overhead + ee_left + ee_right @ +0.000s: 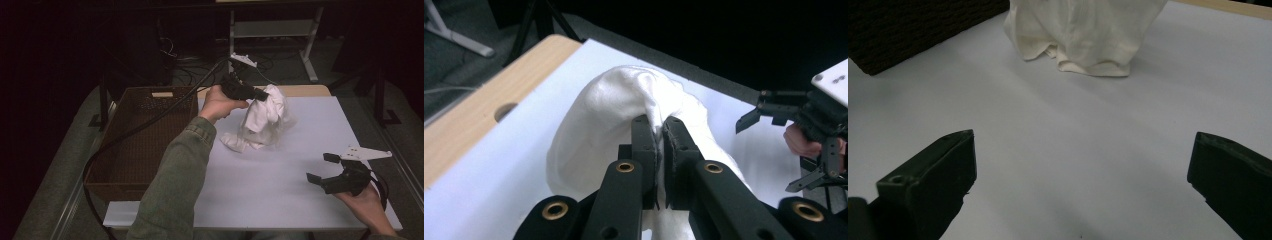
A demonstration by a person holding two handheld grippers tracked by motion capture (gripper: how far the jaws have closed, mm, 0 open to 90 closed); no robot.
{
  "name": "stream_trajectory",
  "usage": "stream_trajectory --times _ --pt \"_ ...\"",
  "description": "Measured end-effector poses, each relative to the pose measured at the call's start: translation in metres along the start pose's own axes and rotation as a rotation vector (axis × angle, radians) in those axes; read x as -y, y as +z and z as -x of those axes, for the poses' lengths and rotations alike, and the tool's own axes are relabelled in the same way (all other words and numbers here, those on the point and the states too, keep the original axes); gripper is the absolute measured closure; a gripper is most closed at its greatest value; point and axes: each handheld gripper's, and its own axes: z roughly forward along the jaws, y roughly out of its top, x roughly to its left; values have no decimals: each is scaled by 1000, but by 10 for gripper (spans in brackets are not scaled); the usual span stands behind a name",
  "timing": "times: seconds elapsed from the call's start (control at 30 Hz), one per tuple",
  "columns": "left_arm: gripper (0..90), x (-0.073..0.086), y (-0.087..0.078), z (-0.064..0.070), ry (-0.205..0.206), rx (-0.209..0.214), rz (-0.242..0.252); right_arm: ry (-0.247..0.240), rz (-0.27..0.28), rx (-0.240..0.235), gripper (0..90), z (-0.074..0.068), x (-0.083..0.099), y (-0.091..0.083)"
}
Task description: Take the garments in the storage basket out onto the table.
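1. White cloth (pixel 265 117): soft, crumpled, hangs mid-table over white tabletop (pixel 280 190); lower hem drags on surface.
2. My L gripper (pixel 659 137) pinches its top fold, jaws pressed together on fabric.
3. My R gripper (pixel 320 167): jaws spread, empty, near front-right edge; cloth lies ahead-left of it, long axis approx vertical.
4. Brown wicker basket (pixel 150 100) just left of table, nearer L hand.

Room dark, walls lost in shadow. Grey carpeted floor (pixel 60 165) around a white-topped rectangular table (pixel 280 185); a light wooden strip (pixel 305 90) edges it beyond the left gripper (pixel 261 94). Farther off, a white metal shelf frame (pixel 310 40) and tangled black floor cables (pixel 187 67).
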Motion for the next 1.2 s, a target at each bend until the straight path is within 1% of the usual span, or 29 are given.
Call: stream_trajectory --times 0.07,0.13,0.2,0.27,0.37,0.4,0.5,0.6,0.7,0.73,0.83,0.87,0.93,0.97,1.0,1.03,1.1,1.17,1.2 --pt "844 6 6 -1 -2 2 -9 2 -2 -1 0 0 0 0" --pt "844 10 10 -2 -15 8 -10 1 -3 -1 0 0 0 0" --pt "844 14 14 -3 -16 12 -16 0 -4 0 0 0 0 0" --pt "844 18 18 -4 -31 15 -13 2 -4 1 0 0 0 0" --pt "843 23 24 -5 -28 15 -29 2 -4 -1 0 0 0 1" --pt "842 24 26 -5 -23 13 -41 1 -4 -2 0 0 0 0" --pt "841 29 31 -5 -24 13 -51 1 -3 -2 0 0 0 0" --pt "840 34 37 -6 -22 14 -77 1 -4 -2 0 0 0 0" --pt "838 40 45 -7 -31 16 -95 0 -3 -2 0 0 0 1" --pt "837 42 47 -8 -27 16 -106 4 -5 -4 0 0 0 0" --pt "832 47 54 -11 -33 12 -135 -1 -2 -3 0 0 0 1" --pt "830 49 56 -11 -53 10 -144 2 -4 -2 0 0 0 1" --pt "820 52 58 -10 -58 7 -165 1 -4 -2 0 0 0 1" --pt "805 53 59 -11 -45 5 -170 2 -4 -2 0 0 0 1" --pt "788 54 60 -8 -44 -6 -173 1 -3 -2 0 0 0 1" --pt "743 54 60 -7 -20 -19 -177 2 -4 -2 0 0 0 1" --pt "698 53 58 -4 29 -60 -190 0 -6 -1 0 0 0 1" --pt "634 52 57 -2 21 -73 -185 2 -6 -1 0 0 0 1" --pt "587 52 55 -1 13 -76 -182 4 -7 -1 0 0 0 1"
